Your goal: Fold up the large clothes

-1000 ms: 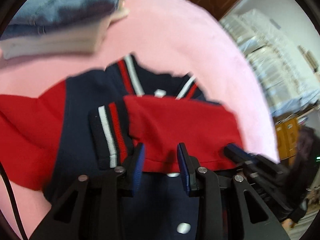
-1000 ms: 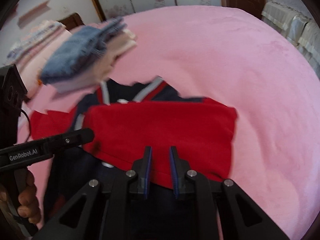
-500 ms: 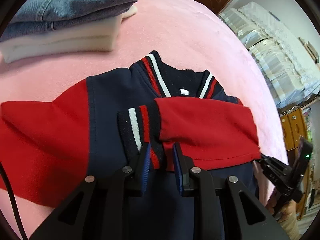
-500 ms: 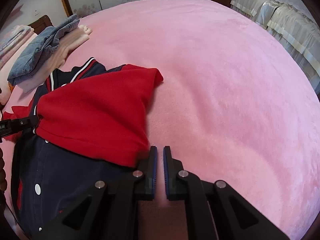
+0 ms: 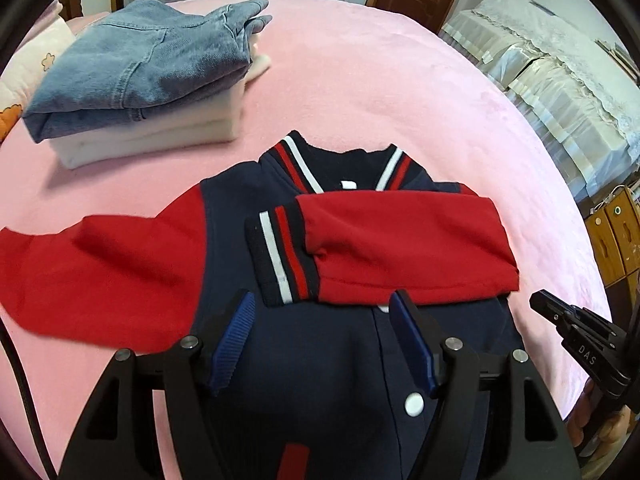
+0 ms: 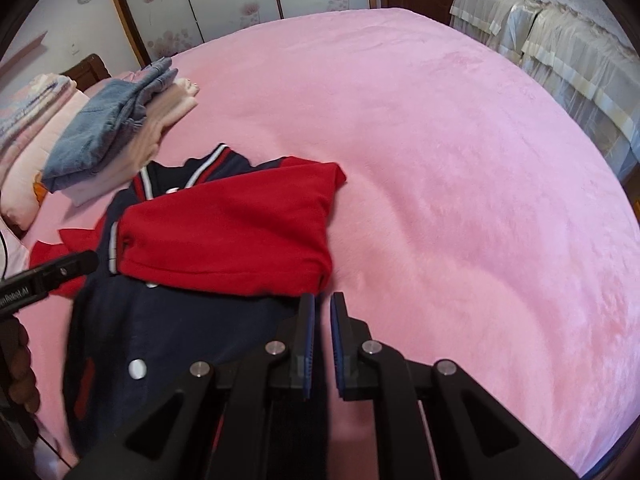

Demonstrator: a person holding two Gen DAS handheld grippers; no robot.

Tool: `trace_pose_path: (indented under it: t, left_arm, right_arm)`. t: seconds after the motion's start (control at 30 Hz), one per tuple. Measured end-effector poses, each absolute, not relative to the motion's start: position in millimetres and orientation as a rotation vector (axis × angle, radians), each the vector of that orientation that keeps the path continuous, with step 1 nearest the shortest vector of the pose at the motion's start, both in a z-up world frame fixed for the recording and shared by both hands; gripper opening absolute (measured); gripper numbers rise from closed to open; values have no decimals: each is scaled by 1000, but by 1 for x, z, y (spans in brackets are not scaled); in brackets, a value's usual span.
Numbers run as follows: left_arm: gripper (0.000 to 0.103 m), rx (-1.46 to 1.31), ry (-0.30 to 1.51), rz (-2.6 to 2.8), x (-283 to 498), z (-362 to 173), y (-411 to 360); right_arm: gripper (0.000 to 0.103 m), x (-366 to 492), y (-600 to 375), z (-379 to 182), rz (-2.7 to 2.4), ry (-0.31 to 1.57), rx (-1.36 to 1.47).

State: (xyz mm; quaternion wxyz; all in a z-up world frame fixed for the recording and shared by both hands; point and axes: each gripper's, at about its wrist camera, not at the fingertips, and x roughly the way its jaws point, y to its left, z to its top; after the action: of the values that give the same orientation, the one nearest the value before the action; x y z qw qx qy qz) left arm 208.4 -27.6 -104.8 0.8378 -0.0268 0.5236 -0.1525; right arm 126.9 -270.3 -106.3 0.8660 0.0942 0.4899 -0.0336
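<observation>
The left gripper [image 5: 322, 322] has let go of the sleeve cuff [image 5: 282, 256] (jaws now wide apart) and backed off; the right gripper [image 6: 320, 320] has pulled back slightly.

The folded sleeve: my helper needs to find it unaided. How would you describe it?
On the pink bed lies a navy jacket. The folded sleeve is red, laid across its chest below the collar; the other red sleeve stretches outward onto the bed.

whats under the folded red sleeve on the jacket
The folded red sleeve lies across the navy jacket chest, just below the collar. One white snap peeks out at its lower edge; anything else beneath is covered.
</observation>
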Motion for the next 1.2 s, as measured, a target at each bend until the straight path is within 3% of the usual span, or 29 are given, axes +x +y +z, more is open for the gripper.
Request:
trace_pose_path:
  t: [0.7, 1.2]
  left_arm:
    - [68, -89, 1110, -288, 111, -78, 17]
    - [68, -352, 1107, -151, 128, -118, 149]
  right_arm:
    - [9, 66, -192, -84, 27, 1080, 238]
    - [8, 92, -86, -76, 168, 1073, 143]
